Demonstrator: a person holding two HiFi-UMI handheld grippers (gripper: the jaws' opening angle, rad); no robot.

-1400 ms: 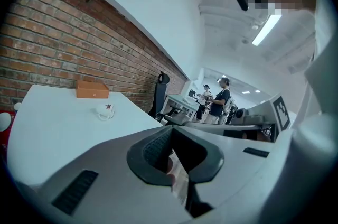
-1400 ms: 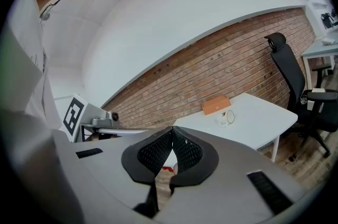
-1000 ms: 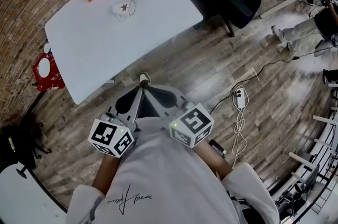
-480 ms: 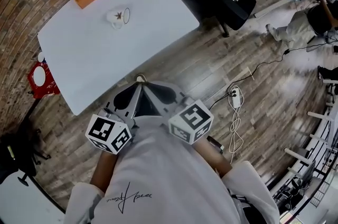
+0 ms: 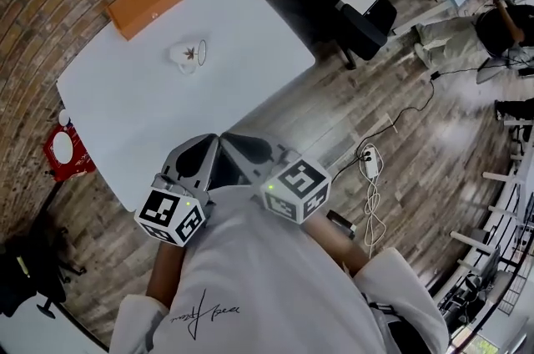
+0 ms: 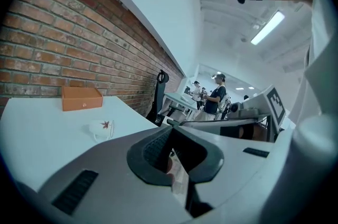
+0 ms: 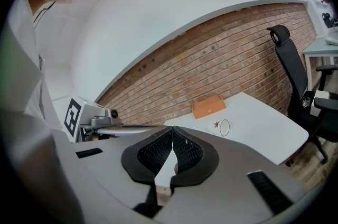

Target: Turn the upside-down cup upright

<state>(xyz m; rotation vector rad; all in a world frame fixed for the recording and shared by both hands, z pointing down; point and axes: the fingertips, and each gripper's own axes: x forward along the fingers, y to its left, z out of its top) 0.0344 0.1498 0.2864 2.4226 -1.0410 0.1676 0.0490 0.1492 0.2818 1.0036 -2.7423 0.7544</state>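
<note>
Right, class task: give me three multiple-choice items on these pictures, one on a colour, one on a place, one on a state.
1. What colour is the box on the table? A blue; B green; C orange.
2. Where is the cup? A inside the box; B on the table, apart from the box; C on the floor.
3. How does the cup lie? A upright; B on its side; C upside down.
Key: 1 C, it shows plainly orange; 2 B, bare tabletop separates them; 3 B, its rim faces sideways.
</note>
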